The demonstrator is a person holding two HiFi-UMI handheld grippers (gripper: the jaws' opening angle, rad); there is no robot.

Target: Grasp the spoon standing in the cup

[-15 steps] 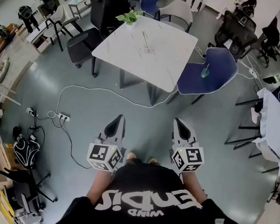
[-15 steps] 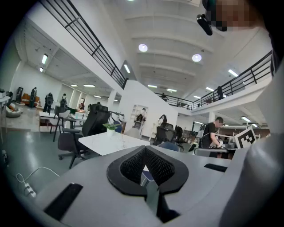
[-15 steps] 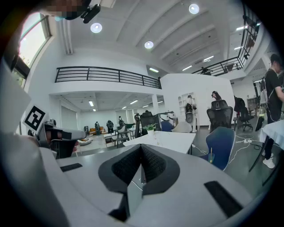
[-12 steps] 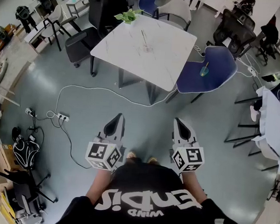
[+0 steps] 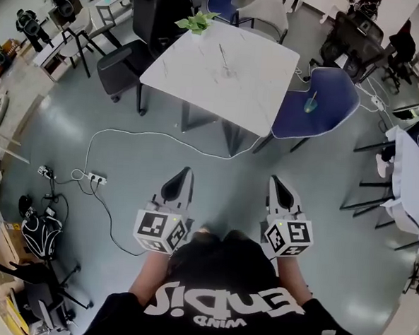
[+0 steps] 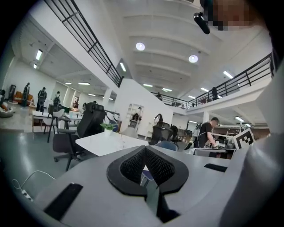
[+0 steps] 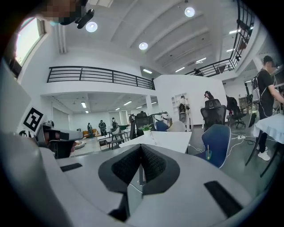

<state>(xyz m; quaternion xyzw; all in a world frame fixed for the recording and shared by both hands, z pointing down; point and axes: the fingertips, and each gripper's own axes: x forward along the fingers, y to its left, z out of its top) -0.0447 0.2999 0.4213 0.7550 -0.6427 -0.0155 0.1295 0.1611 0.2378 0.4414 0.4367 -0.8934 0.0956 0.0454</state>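
Scene sits slightly further right than in earlier frame. Ahead: tabletop, blue chair. Both closed, empty: left gripper, right gripper. On tabletop, clear cup holds likely spoon; on chair, green cup holds similar stick. Close in, open jaws, pinch handle above rim.

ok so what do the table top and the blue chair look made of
Table top: white with faint grey veins, low sheen; marble or a marble-look laminate, the look leaves it open. Blue chair: smooth, one-piece curved shell, probably moulded plastic, on thin dark legs that look metal.
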